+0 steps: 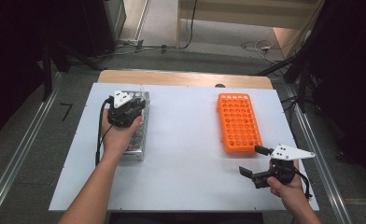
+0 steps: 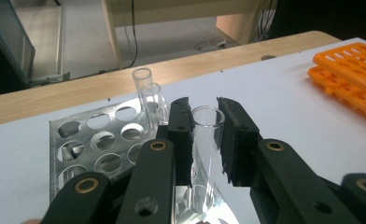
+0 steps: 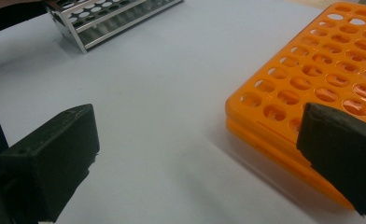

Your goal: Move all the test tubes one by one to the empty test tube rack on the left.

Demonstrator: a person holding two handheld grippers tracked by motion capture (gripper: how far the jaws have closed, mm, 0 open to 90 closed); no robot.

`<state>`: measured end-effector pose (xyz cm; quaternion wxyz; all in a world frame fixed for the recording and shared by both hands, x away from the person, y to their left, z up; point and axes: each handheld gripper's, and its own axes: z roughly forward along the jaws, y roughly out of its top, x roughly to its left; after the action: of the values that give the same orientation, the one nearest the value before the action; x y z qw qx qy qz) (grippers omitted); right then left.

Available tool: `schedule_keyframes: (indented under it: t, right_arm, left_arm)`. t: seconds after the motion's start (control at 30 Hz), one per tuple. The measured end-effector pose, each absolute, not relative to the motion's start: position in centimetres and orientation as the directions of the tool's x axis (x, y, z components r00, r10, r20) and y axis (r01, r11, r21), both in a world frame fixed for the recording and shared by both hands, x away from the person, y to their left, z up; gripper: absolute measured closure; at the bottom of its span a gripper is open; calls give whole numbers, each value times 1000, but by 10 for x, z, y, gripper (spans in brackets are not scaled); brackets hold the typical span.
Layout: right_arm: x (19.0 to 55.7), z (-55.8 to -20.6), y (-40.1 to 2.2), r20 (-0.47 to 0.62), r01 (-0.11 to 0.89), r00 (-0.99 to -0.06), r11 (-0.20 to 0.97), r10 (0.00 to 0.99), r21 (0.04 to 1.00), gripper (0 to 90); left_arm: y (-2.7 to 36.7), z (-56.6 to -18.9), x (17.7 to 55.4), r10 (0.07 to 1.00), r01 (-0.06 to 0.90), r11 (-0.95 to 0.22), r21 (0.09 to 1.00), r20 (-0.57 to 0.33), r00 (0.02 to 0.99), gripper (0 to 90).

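Left gripper [image 2: 205,140] clamps unlabelled glass tube [image 2: 206,140].

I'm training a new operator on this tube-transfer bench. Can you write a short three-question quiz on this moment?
1. What does the left gripper hold?
2. True or false: the right gripper is closed on the orange rack.
3. Where does the metal rack stand: A) on the table's left side, B) on top of the orange rack?

Key: 1. A clear glass tube, still standing in the metal rack. 2. False; its jaws stand wide apart, holding nothing. 3. A.
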<state>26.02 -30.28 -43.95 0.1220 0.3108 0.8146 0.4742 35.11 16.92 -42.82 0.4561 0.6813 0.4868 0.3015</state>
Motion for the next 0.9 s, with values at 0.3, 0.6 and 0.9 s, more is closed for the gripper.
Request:
schedule_keyframes:
  t: [0.3, 0.6, 0.9]
  right_arm:
    - [261, -439, -304, 94, 391, -774, 356, 626, 849, 0]
    - [261, -439, -304, 90, 384, -775, 352, 626, 853, 0]
    - [262, -438, -306, 89, 381, -770, 344, 632, 858, 0]
  left_arm:
    - [171, -426, 349, 933, 402, -104, 910, -51, 356, 748]
    - [173, -422, 340, 932, 395, -88, 915, -63, 356, 611]
    - [174, -414, 322, 914, 370, -61, 927, -97, 395, 249]
